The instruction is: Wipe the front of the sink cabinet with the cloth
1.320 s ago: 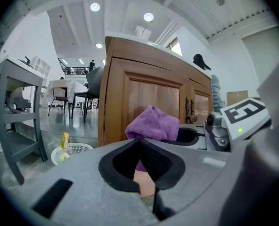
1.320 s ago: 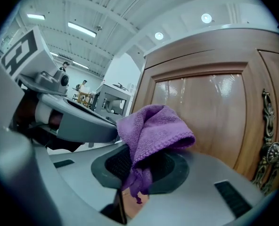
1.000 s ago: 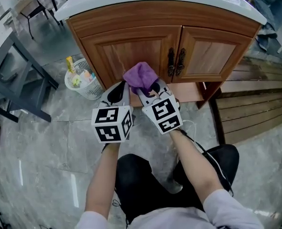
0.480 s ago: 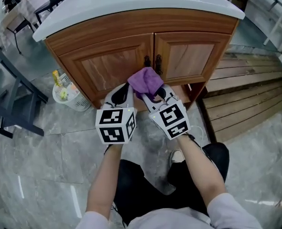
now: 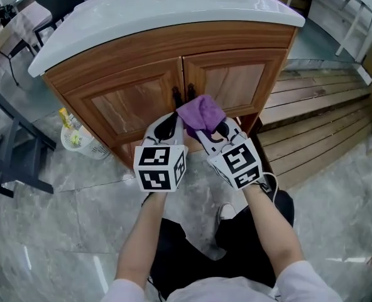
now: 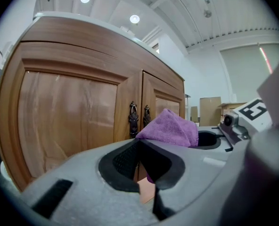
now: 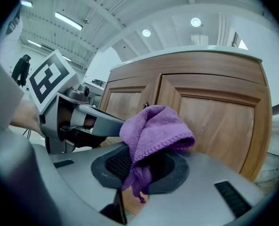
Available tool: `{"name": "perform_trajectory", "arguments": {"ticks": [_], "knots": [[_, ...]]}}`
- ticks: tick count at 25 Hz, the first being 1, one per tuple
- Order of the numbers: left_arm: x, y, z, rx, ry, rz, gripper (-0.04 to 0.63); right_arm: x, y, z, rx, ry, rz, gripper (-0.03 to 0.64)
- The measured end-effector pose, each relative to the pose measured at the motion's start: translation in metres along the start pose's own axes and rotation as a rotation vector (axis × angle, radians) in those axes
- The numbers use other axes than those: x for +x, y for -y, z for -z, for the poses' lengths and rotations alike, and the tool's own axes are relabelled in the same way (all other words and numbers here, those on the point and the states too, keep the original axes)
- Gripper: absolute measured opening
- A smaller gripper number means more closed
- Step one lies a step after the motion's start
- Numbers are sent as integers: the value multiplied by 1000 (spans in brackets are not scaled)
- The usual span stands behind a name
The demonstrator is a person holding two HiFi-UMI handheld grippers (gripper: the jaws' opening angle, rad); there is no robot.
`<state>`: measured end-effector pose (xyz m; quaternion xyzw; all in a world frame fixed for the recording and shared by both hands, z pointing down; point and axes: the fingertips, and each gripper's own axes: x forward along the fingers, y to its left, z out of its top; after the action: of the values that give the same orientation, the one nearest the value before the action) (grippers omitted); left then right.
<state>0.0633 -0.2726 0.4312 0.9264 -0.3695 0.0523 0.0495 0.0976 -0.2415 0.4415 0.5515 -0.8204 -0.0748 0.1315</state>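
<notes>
Purple cloth (image 5: 202, 113): pinched in our right hand-held gripper (image 5: 210, 131), we carried it closer to the door handles (image 5: 181, 95) of the sink cabinet (image 5: 126, 106), left hand-held gripper (image 5: 169, 123) pressed together, empty, alongside; wiping looked imminent.

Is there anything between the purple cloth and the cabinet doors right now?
Nothing visible stands in the way. The right gripper is clamped on the purple cloth, which faces the cabinet doors across a bare gap. Only the dark door handles stick out at the centre seam, just left of the cloth.
</notes>
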Motion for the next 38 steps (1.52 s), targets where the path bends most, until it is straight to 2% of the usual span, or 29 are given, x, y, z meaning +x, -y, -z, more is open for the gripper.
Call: {"name": "perform_trajectory", "arguments": {"ticks": [12, 19, 31, 38], "knots": [[33, 47, -10, 15, 6, 103, 5, -28, 63, 22, 25, -54, 115, 72], [56, 79, -10, 36, -7, 166, 5, -41, 101, 46, 54, -93, 221, 72], [92, 136, 1, 50, -30, 282, 5, -87, 171, 73, 126, -101, 429, 72], [99, 143, 4, 44, -39, 292, 5, -97, 183, 85, 125, -144, 470, 72]]}}
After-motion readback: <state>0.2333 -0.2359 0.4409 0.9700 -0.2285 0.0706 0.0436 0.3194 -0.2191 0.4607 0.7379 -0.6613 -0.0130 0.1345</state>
